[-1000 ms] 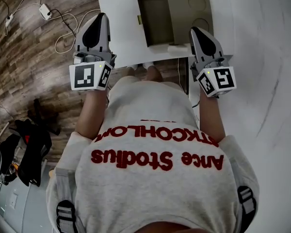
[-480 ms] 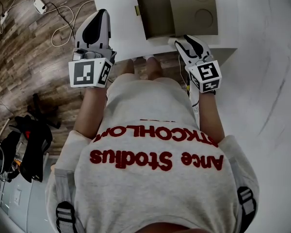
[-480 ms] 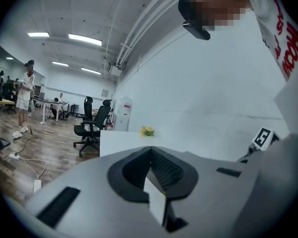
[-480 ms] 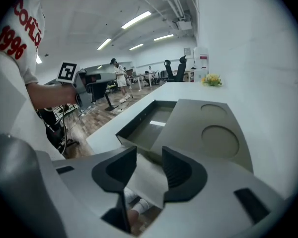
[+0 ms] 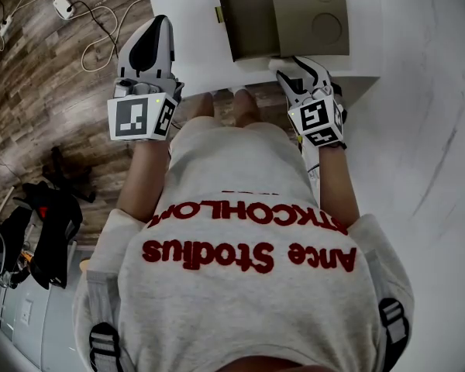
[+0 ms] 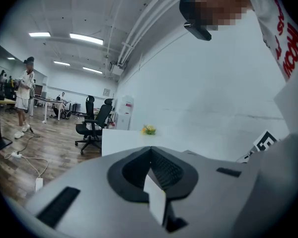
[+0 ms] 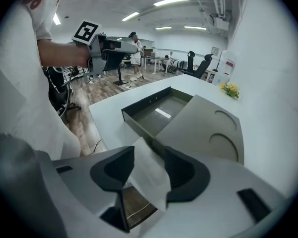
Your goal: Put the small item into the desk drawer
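The open drawer [image 7: 156, 117] sits in the white table [image 7: 109, 114], half under a flat cover [image 7: 208, 133]. Cords [image 5: 101, 37] lie on the floor. The right tool [image 7: 148, 153] has just been opening wide. The small white item [image 7: 151, 178] sits between its jaws, just in front of the drawer. The left tool [image 6: 150, 151] is closed.

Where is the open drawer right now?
Top centre of the head view: the open drawer sits on the white desk, directly left of the grey panel with two circles.
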A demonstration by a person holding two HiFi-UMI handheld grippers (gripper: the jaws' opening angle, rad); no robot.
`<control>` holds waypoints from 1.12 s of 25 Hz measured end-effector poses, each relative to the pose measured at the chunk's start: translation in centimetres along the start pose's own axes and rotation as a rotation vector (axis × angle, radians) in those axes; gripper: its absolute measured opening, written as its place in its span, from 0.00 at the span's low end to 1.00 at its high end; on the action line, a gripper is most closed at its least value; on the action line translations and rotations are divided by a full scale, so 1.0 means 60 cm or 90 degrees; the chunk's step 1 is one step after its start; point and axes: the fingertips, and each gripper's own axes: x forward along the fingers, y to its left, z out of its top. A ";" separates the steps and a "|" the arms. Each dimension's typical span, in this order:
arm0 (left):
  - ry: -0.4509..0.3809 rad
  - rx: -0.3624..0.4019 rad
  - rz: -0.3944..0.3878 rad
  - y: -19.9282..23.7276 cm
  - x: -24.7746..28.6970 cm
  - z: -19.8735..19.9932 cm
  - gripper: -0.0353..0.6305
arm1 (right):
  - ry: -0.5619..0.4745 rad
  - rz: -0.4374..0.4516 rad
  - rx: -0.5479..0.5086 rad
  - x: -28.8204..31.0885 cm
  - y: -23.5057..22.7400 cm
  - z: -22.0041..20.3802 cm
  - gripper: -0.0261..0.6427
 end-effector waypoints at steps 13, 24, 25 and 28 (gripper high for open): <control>0.000 -0.007 0.013 0.009 0.002 0.000 0.06 | 0.098 0.070 -0.032 0.033 0.027 -0.036 0.34; -0.004 -0.007 0.020 0.014 0.000 0.007 0.06 | 0.079 0.110 0.001 0.052 0.040 -0.015 0.25; -0.006 -0.006 0.021 0.016 -0.001 0.009 0.06 | 0.068 0.119 0.012 0.048 0.041 -0.009 0.25; -0.012 -0.002 0.025 0.019 -0.005 0.018 0.06 | 0.035 0.139 0.051 0.032 0.041 0.010 0.25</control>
